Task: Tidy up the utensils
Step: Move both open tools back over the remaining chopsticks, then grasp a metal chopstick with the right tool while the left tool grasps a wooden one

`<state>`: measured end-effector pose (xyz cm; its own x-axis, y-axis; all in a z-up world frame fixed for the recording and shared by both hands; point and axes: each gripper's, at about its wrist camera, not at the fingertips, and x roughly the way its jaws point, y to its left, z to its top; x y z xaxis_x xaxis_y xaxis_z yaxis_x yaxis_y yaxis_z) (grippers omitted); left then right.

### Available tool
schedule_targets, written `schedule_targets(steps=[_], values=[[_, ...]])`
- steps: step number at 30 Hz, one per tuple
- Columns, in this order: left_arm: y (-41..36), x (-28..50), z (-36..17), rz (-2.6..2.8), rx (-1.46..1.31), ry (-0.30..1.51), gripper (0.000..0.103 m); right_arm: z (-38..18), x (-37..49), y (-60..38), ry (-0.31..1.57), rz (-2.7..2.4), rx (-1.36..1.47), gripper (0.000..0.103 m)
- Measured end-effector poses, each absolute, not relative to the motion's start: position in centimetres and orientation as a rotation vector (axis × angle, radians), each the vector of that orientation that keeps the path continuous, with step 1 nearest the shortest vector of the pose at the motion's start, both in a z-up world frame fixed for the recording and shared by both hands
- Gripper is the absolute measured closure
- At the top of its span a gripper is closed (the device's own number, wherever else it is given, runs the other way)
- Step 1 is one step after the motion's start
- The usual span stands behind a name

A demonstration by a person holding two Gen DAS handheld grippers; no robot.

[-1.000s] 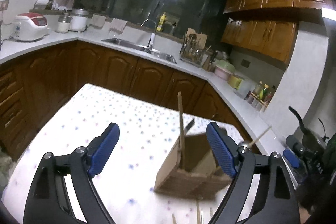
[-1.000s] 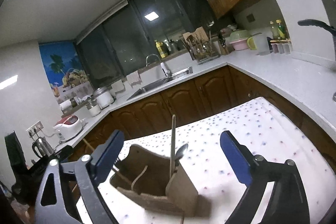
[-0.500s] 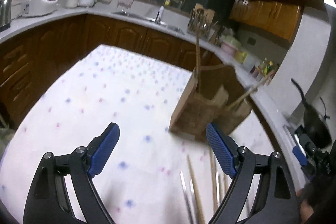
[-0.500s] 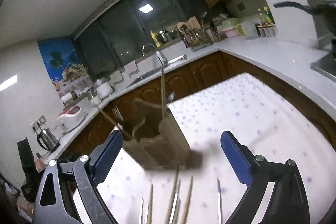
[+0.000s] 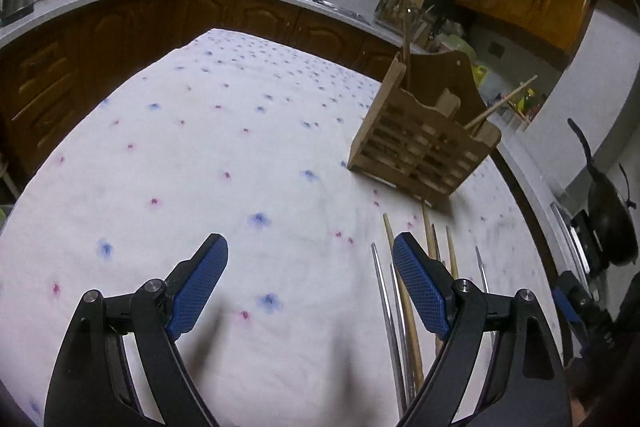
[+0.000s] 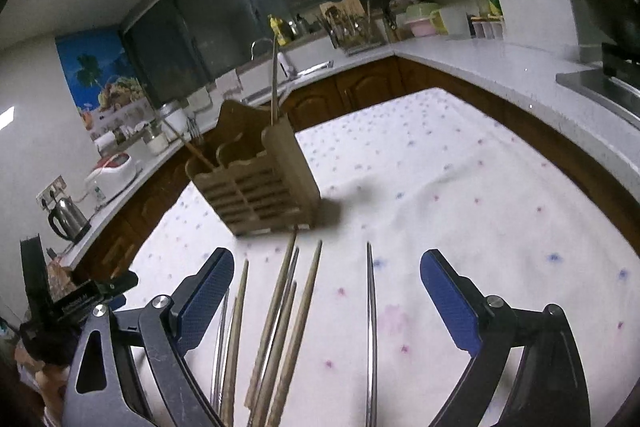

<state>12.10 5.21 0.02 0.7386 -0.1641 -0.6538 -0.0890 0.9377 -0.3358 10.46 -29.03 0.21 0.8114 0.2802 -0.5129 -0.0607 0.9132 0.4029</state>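
While both tongs (image 5: 310,281) (image 6: 326,295) gape empty | wooden and steel chopsticks (image 6: 280,311) lie loose | slatted wooden holder (image 6: 256,183) upright

1. Both views now look lower, so the dotted tablecloth (image 5: 240,155) fills more of each than a second ago
2. The wooden utensil holder (image 5: 420,143) sits higher and farther off in the left view, clear of the left gripper (image 5: 310,281), no longer between its fingers
3. In the right view the holder (image 6: 260,187) stands beyond the right gripper (image 6: 326,293) instead of low between its fingers
4. Loose chopsticks (image 6: 280,327) on the cloth, unseen a second ago, now lie between the right gripper's fingers
5. Chopsticks (image 5: 400,307) also show beside the left gripper's right finger
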Motion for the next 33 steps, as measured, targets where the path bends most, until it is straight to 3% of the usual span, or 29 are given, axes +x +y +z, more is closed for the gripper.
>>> schedule_targets(steps=[15, 19, 23, 27, 33], values=[[2.0, 13.0, -1.3, -0.102, -0.301, 0.818, 0.017, -2.0, 11.1, -28.7, 0.671, 0.191, 0.356, 0.008], [1.2, 13.8, -1.5, -0.118, -0.284, 0.844, 0.017, -2.4, 11.7, -28.9, 0.689, 0.181, 0.344, 0.013], [0.0, 15.1, -1.8, -0.139, -0.243, 0.89, 0.029, -2.8, 12.5, -28.9, 0.714, 0.168, 0.328, 0.03], [-1.1, 16.6, -2.3, -0.179, -0.221, 0.939, 0.047, -3.0, 13.4, -29.0, 0.733, 0.163, 0.318, 0.038], [-2.6, 18.9, -2.8, -0.214, -0.21, 0.982, 0.062, -3.5, 15.0, -29.0, 0.769, 0.159, 0.297, 0.048]])
